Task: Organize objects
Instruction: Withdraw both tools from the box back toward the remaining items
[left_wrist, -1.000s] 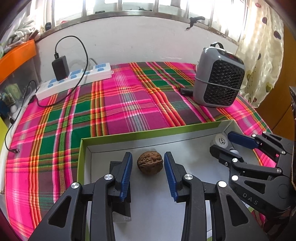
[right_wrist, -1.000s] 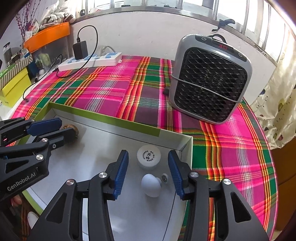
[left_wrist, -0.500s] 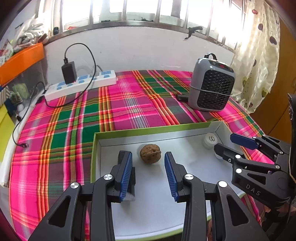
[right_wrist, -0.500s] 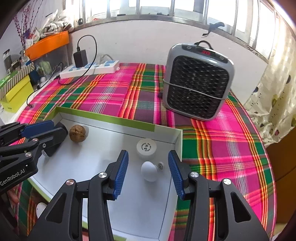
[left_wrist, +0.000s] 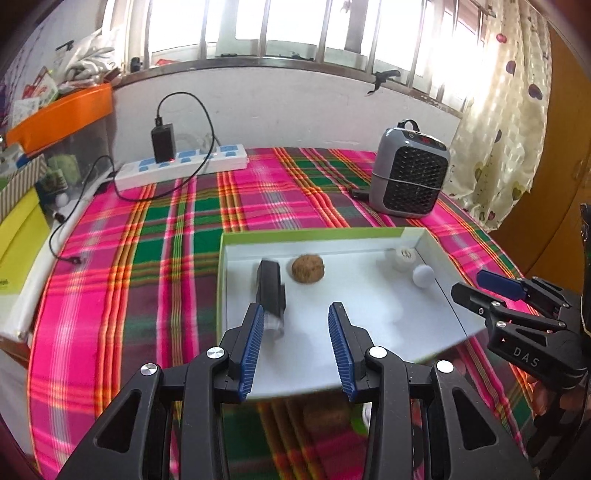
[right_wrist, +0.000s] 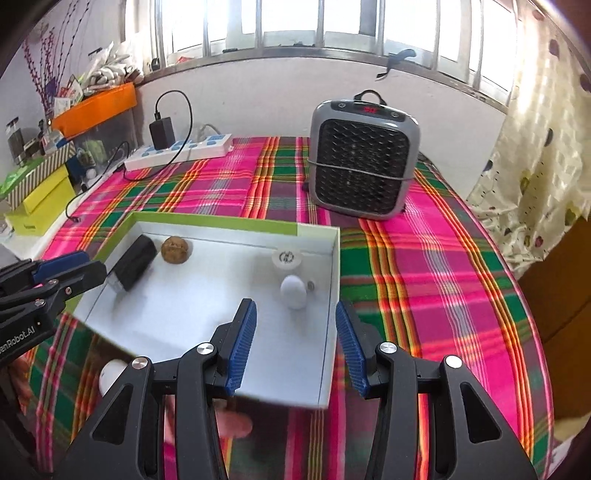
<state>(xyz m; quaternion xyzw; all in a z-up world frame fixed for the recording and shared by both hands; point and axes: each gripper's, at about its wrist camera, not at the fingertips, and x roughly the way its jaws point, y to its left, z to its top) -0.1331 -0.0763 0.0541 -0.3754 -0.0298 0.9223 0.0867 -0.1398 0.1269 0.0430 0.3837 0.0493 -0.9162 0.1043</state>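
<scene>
A shallow white box with a green rim (left_wrist: 314, 233) (right_wrist: 218, 221) lies on the plaid cloth. In it are a brown walnut (left_wrist: 307, 269) (right_wrist: 176, 249), a black block (left_wrist: 270, 288) (right_wrist: 133, 261), a white round cap (left_wrist: 403, 256) (right_wrist: 286, 258) and a white egg (left_wrist: 423, 275) (right_wrist: 293, 291). My left gripper (left_wrist: 295, 343) is open and empty above the box's near left part. My right gripper (right_wrist: 293, 345) is open and empty above the near right corner. Each gripper shows in the other view.
A grey heater (left_wrist: 408, 181) (right_wrist: 364, 158) stands behind the box at the right. A white power strip (left_wrist: 181, 168) (right_wrist: 181, 151) with a black charger lies at the back left. Yellow and orange boxes (right_wrist: 40, 195) stand off the left edge. A curtain (left_wrist: 502, 129) hangs at the right.
Both grippers have pulled back and risen away from the box. The walnut, cap and egg now lie further ahead of the fingers. Both grippers stay open.
</scene>
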